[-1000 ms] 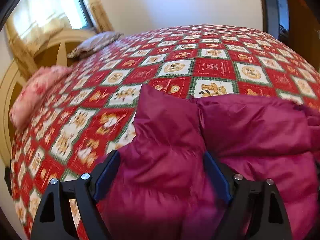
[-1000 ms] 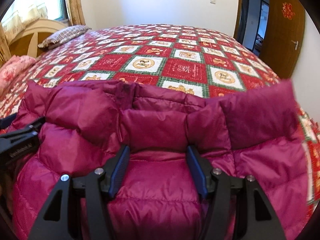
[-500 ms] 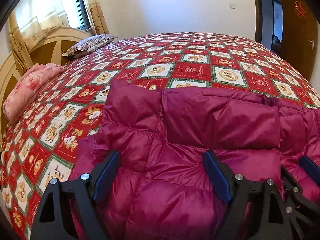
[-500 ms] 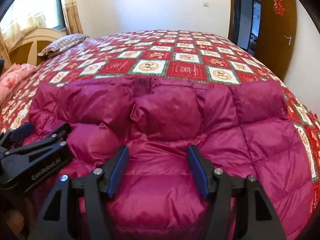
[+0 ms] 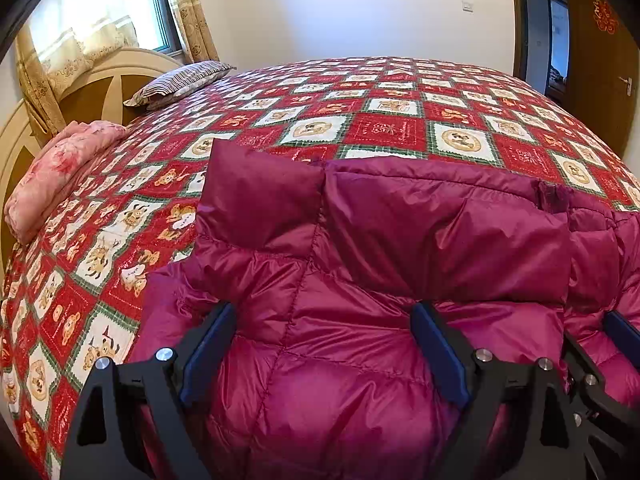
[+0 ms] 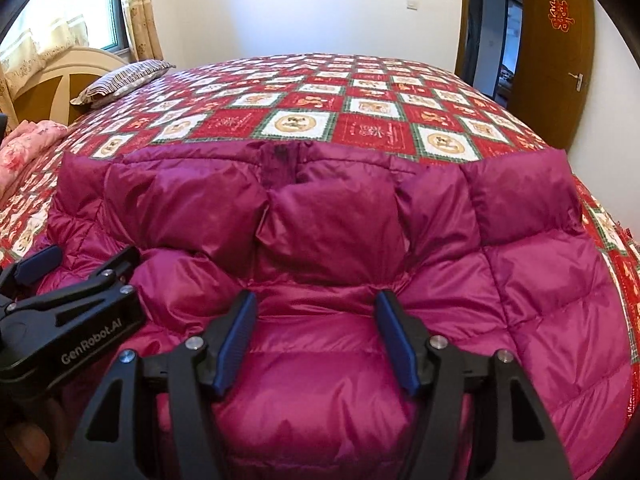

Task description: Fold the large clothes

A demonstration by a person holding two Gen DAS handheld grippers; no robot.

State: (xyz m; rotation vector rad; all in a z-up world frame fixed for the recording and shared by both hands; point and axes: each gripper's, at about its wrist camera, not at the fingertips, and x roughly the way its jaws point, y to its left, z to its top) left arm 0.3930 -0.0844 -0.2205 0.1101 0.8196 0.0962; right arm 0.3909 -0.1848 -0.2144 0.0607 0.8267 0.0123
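On the bed's red patchwork quilt [image 5: 392, 128] lies a shiny magenta quilted down jacket [image 5: 380, 280], its far edge folded over in puffy panels. Both the left hand-held gripper [image 5: 322, 344] and the right hand-held gripper [image 6: 314, 332], jaws lately widening, stand released, fabric bulging between the blue pads. The jacket's near part is cut off.

Bright daylight comes through the window [image 5: 132, 4] at upper left, blown out behind its curtains. Both views are sharp. Fisheye distortion bulges the bed [image 6: 360, 92], with dark vignetted corners.
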